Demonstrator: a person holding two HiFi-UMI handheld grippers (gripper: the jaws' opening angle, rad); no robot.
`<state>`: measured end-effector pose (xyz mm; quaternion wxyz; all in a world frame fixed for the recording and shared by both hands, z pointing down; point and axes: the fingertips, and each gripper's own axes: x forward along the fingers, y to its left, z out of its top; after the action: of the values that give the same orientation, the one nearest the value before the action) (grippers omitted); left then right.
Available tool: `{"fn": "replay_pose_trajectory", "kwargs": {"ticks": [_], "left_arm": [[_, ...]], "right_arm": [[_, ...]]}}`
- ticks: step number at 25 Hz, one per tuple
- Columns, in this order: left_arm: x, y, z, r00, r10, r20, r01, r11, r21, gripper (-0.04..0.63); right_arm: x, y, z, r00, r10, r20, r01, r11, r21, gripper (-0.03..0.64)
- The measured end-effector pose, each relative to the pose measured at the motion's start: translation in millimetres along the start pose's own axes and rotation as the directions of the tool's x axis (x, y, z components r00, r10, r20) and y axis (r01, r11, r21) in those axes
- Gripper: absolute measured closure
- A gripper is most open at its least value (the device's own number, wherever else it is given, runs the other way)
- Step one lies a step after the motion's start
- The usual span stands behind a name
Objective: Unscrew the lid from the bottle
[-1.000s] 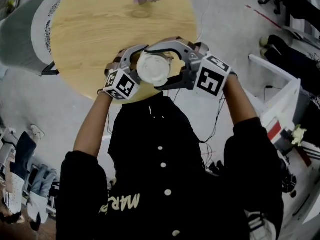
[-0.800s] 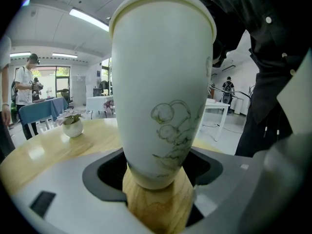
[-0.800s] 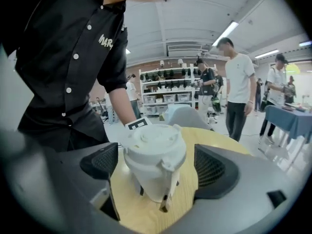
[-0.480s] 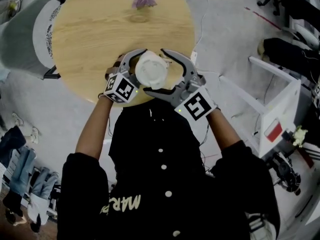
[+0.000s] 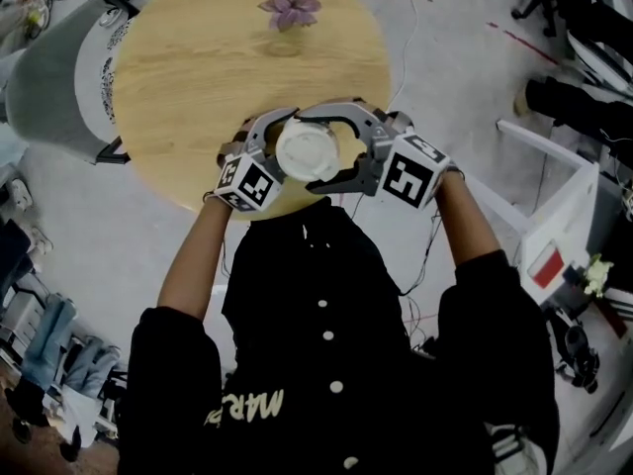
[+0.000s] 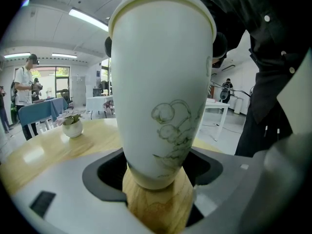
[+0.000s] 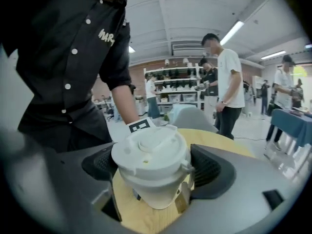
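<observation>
- You hold two grippers: the left gripper (image 6: 156,172) and the right gripper (image 7: 153,168). The right one's jaws are closing with the lid between them.
- You have two marker cubes, one per gripper: the left cube (image 5: 247,181) and the right cube (image 5: 410,174).
- You have one bottle (image 6: 161,82), white, with a flower drawing.
- You have one lid (image 7: 151,150), white.
- You work at one round wooden table (image 5: 198,67).
- You have one potted plant (image 5: 289,8) on that table.
- You have one grey chair (image 5: 49,77) beside the table.
- You have at least four bystanders (image 7: 229,82), counted in the right gripper view.
</observation>
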<state>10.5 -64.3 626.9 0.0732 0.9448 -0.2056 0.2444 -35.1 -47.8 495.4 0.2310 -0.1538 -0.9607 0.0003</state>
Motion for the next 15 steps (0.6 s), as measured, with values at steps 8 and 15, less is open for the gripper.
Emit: {"fn": "replay_pose_trajectory", "kwargs": {"ticks": [8,15], "left_arm": [[-0.6,0.3,-0.6,1.000,-0.004,0.004,0.004,1.000,-0.003,0.244],[-0.6,0.0,-1.3,1.000,0.000,0.003,0.000,1.000,-0.005,0.244]], "right_arm": [[-2.2,-0.9,-0.4,1.000,-0.012,0.000,0.012,1.000,0.010,0.137],[-9.0,-6.8,-3.5,0.935,-0.354,0.029,0.343,0.920,0.192,0.101]]}}
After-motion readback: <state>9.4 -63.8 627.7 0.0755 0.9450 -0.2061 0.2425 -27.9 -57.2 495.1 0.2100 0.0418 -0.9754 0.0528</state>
